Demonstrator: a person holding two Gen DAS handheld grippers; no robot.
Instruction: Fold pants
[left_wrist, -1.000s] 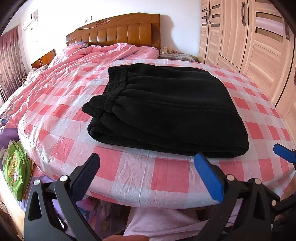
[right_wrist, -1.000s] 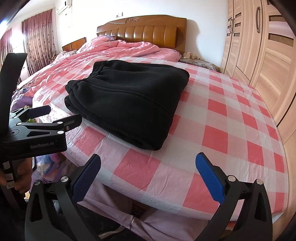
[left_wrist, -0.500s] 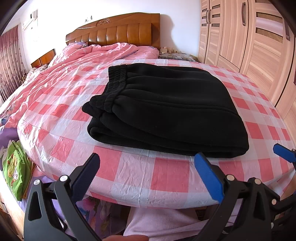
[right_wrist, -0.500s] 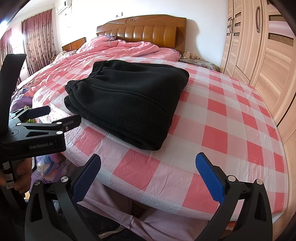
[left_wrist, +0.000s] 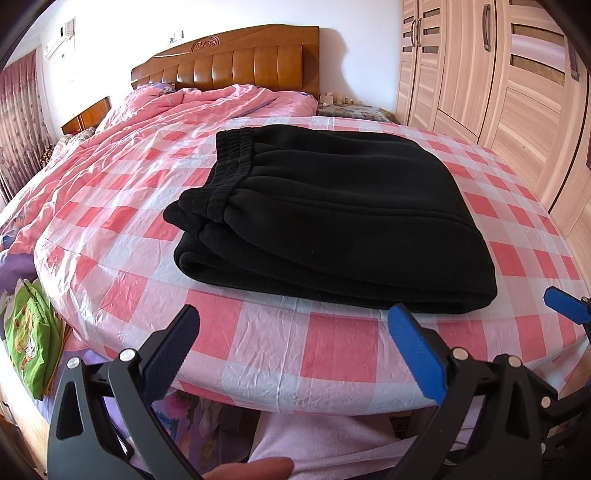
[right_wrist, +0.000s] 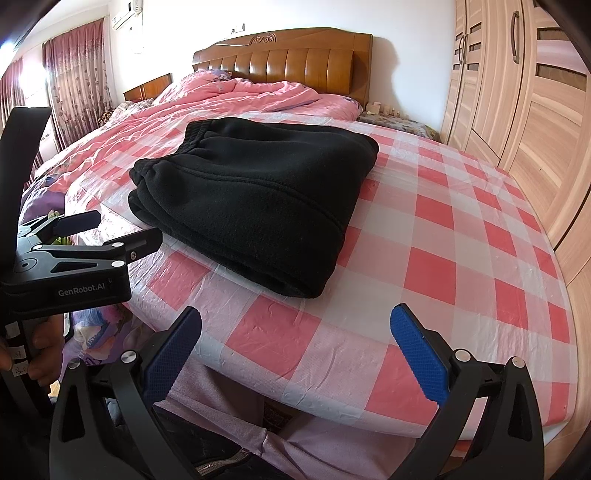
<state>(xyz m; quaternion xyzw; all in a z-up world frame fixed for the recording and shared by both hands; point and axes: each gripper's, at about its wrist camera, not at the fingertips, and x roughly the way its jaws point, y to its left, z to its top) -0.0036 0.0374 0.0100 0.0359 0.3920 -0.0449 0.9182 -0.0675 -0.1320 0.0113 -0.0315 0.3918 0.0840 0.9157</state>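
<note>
Nearest, 6 o'clock, left wrist view: left gripper (left_wrist: 291, 354) spread wide, nothing between its blue pads, short of the table edge. Same story in the right wrist view: right gripper (right_wrist: 295, 354) wide apart, empty, held off the near edge. The left gripper also shows side-on at 9 o'clock in the right view, a hand (right_wrist: 37, 354) wrapped on its handle.

Below both grippers, pale pink clothing (left_wrist: 332, 439) of the person.

Beyond the fingertips: round table (left_wrist: 332, 354) under a red-and-white checked plastic cover, wrinkled, glossy.

Pants (left_wrist: 332, 218), black fleece, lie folded into a thick rectangular stack on the cover. In the left view they sit at centre, toward 12 o'clock from the gripper; in the right view toward 11 o'clock. Elastic waistband (left_wrist: 232, 162) on the stack's left side, rounded fold edge facing the cameras. Neither gripper touches them.

At 8 o'clock in the left view, a green bag (left_wrist: 29, 343) down beside the table.

Further back, bed with crumpled pink quilt (left_wrist: 177, 110), then a wooden headboard (left_wrist: 236, 59) at 12 o'clock. Light wood wardrobe (left_wrist: 498, 74) runs along 2 o'clock. Curtains (right_wrist: 74, 81) at 10 o'clock in the right view.
</note>
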